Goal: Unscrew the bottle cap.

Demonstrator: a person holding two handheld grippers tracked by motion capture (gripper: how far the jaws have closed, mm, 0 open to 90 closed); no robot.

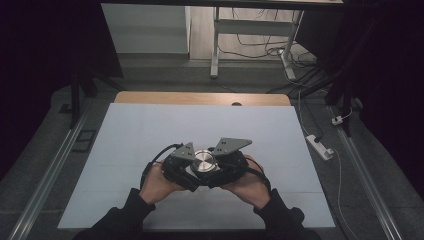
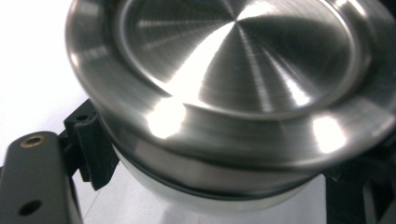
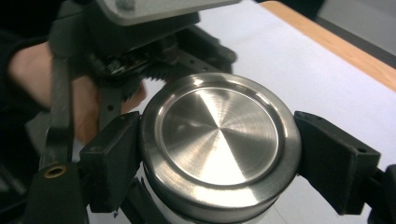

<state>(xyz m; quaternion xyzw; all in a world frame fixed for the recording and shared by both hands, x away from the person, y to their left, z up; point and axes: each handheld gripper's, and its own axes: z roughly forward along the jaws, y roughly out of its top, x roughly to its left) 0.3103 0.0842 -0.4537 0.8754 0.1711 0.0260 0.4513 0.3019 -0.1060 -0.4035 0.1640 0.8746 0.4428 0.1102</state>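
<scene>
My right gripper (image 3: 217, 154) is clamped on the round brushed-steel lid (image 3: 218, 140): one black jaw presses its rim on each side, and the lid sits level between them. Below the rim I can make out a dark seal ring and the pale body (image 2: 210, 198) of the container it caps. My left gripper (image 1: 176, 167) comes in from the opposite side, lower down. In the left gripper view its ribbed pad (image 2: 95, 151) lies against the body just under the seal, and a second dark jaw shows at the far edge, so I judge it is holding the body, though the contact on that side is partly hidden.

The lidded container sits right between my two grippers, with my hands (image 1: 159, 184) just behind them, above the near middle of the white worktop (image 1: 150, 130). I cannot tell whether it rests on the surface or is lifted slightly.

Judging the risks: the steel rim is smooth and rounded, so if I twist or pull, the right jaws could skid off it. The left pad catches only a narrow band of the body, so that could spin instead of the lid. If the lid frees suddenly, the body may drop or tip.
</scene>
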